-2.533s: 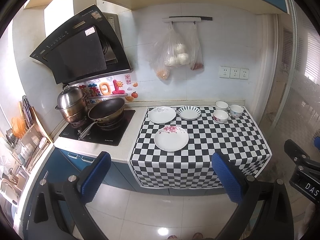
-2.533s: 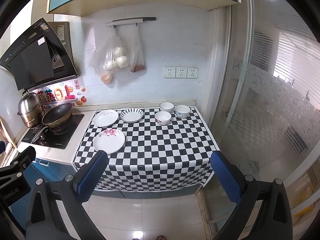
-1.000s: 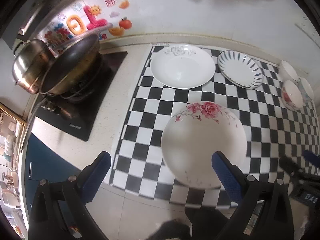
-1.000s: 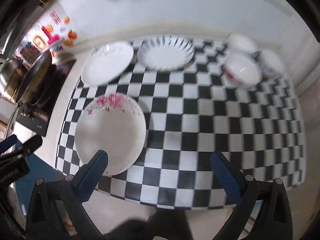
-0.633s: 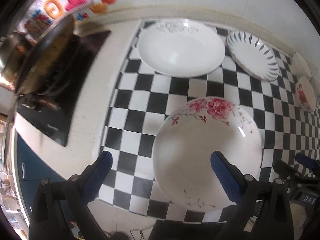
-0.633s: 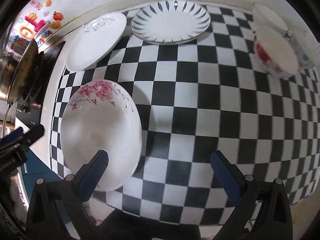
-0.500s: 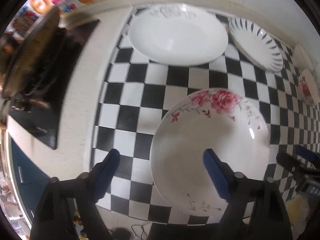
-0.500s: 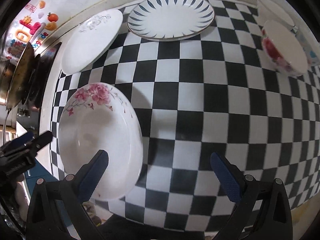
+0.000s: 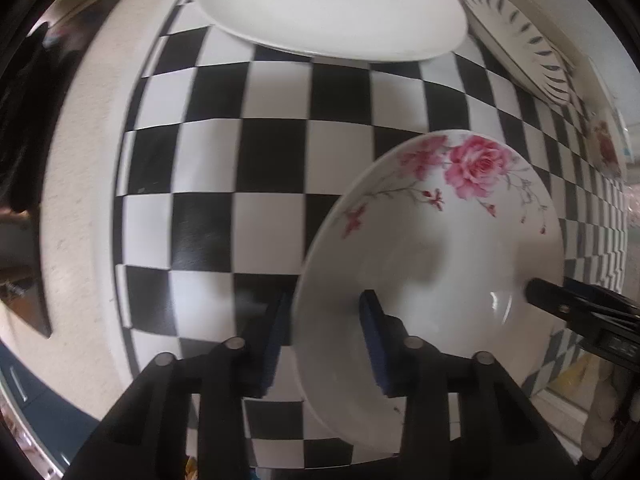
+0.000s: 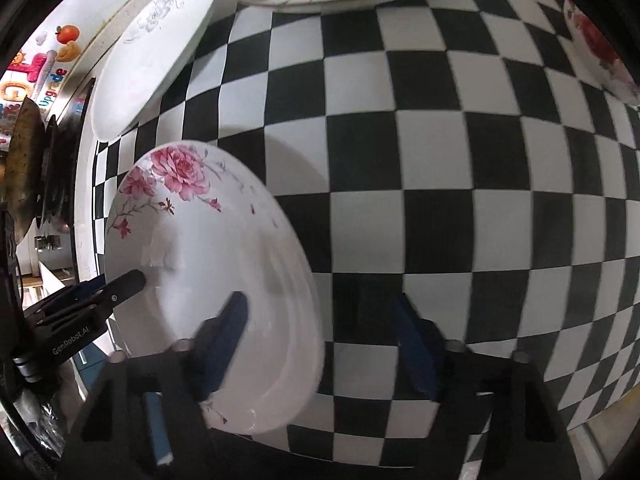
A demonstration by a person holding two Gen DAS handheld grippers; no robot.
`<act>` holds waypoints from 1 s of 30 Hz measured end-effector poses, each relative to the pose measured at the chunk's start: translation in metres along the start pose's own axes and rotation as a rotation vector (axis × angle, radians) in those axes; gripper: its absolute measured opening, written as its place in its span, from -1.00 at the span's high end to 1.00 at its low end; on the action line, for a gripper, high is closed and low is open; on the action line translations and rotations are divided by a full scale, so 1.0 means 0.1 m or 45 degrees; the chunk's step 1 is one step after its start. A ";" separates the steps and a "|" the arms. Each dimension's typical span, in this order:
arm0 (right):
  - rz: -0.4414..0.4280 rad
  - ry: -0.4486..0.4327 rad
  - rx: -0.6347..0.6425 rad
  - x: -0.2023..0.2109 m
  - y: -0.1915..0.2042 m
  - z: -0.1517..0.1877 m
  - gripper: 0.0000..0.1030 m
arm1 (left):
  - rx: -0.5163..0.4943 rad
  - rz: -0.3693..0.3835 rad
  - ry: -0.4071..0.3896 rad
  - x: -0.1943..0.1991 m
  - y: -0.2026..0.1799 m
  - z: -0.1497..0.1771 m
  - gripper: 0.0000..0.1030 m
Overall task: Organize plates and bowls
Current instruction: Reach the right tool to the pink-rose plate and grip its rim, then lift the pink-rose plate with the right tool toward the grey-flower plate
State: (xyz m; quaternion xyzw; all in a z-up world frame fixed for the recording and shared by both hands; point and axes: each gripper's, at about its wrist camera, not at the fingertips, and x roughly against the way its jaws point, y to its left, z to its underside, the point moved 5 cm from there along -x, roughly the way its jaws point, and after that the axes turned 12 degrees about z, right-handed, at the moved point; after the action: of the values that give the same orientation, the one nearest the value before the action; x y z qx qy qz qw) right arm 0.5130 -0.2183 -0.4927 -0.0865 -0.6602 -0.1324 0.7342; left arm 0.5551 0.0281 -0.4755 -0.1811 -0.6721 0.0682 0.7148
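- On the checkered cloth [image 9: 276, 152] over the surface, the rose plate [image 9: 432, 248] lies near the front edge.
- Left claw [image 9: 324, 320] straddles the plate's left rim, its jaws closing, pads not yet pressing.
- Right claw [image 10: 320, 332] straddles the opposite rim, jaws closing, still apart.
- Behind lie a white plate [image 9: 332, 4] and a striped plate [image 9: 516, 36].
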 end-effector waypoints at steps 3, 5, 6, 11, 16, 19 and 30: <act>0.012 -0.026 -0.006 0.00 0.04 -0.02 0.11 | -0.008 0.005 -0.003 -0.02 -0.02 -0.02 0.37; -0.013 -0.023 -0.021 -0.02 0.09 -0.04 0.54 | -0.018 0.008 -0.007 -0.02 -0.02 -0.01 0.38; -0.057 0.001 -0.040 -0.04 0.11 -0.03 0.54 | -0.028 0.000 -0.009 -0.03 -0.02 -0.01 0.38; -0.052 -0.001 -0.018 -0.03 0.08 -0.05 0.54 | 0.000 -0.003 -0.020 0.02 -0.05 0.14 0.38; -0.031 0.013 0.022 -0.02 0.04 -0.03 0.55 | -0.001 -0.012 -0.025 0.02 -0.11 0.18 0.38; -0.021 0.002 0.032 0.04 -0.06 0.01 0.56 | -0.016 -0.019 -0.026 -0.01 -0.29 0.19 0.38; -0.021 -0.042 -0.070 0.25 -0.85 0.03 0.56 | -0.139 -0.025 0.005 -0.25 -1.17 0.06 0.38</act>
State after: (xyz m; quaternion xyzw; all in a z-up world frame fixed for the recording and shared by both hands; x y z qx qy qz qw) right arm 0.4858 -0.3001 -0.4715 -0.1035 -0.6691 -0.1551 0.7194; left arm 0.5303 -0.0883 -0.4579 -0.2133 -0.6752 0.0239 0.7058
